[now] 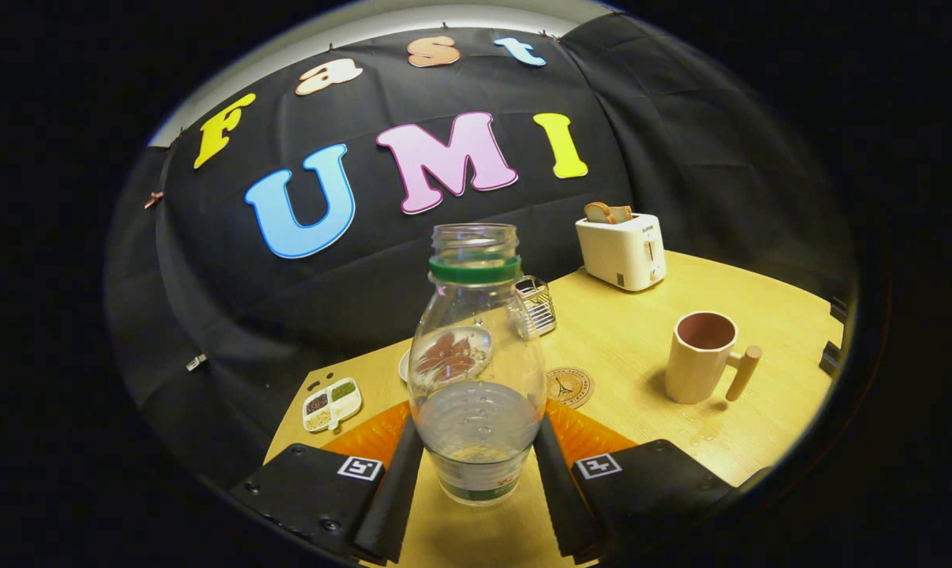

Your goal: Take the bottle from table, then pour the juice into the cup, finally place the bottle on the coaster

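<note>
The gripper (476, 465) is pinching the bottle (477, 371), with one finger pressing on each side of its lower body. The bottle is standing upright between the fingers, its base lifted a little above the table (641, 339), and its open neck with the green ring is pointing to twelve o'clock. Clear liquid is filling only its lower part. The cap is off.

From the bottle, the cup (700, 356) is sitting at about two o'clock, well apart from the fingers, with its wooden handle sticking out toward four o'clock. The coaster (570, 386) is lying flat between bottle and cup, just beyond the right finger, at roughly one o'clock from it. A toaster (622, 249) with bread in its slots is standing farther off at one o'clock. A small wire rack (537, 304) is showing right behind the bottle. At ten o'clock from the fingers, a divided tray (331, 404) is resting near the table's edge. A plate (405, 367) is peeking out behind the bottle's left side.
</note>
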### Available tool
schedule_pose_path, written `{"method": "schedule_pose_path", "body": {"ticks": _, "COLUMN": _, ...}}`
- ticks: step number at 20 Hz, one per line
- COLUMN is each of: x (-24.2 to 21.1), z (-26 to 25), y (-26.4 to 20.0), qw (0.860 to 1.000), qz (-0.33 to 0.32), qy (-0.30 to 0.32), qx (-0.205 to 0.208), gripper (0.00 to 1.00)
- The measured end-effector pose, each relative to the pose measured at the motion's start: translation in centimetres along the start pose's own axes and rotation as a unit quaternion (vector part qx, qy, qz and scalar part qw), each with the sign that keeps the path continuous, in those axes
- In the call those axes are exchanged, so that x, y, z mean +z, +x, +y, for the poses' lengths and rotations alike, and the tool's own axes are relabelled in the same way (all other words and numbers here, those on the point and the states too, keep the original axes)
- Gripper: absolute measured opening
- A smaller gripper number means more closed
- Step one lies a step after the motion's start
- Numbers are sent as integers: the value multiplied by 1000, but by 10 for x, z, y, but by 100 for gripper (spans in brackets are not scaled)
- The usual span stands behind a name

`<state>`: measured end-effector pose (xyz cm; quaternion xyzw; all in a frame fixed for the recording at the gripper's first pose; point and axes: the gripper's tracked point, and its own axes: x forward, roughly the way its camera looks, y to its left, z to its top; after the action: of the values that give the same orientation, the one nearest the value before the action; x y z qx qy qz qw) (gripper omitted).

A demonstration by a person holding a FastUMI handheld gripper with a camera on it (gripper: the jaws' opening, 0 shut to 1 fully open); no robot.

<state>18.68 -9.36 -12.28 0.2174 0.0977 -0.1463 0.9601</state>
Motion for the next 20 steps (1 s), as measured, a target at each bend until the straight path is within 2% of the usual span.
{"method": "schedule_pose_path", "body": {"ticks": 7, "x": 12, "z": -26, "y": 17, "qw": 993, "qz": 21, "qy": 112, "qx": -6, "gripper": 74}}
{"method": "schedule_pose_path", "body": {"ticks": 13, "x": 17, "z": -50, "y": 31, "qw": 975, "qz": 35, "qy": 221, "qx": -1, "gripper": 73}}
{"method": "schedule_pose_path", "body": {"ticks": 15, "x": 19, "z": -61, "y": 36, "qw": 965, "qz": 38, "qy": 258, "qx": -2, "gripper": 73}}
{"method": "schedule_pose_path", "body": {"ticks": 20, "x": 24, "z": -99, "y": 50, "qw": 931, "qz": 28, "qy": 363, "qx": -16, "gripper": 74}}
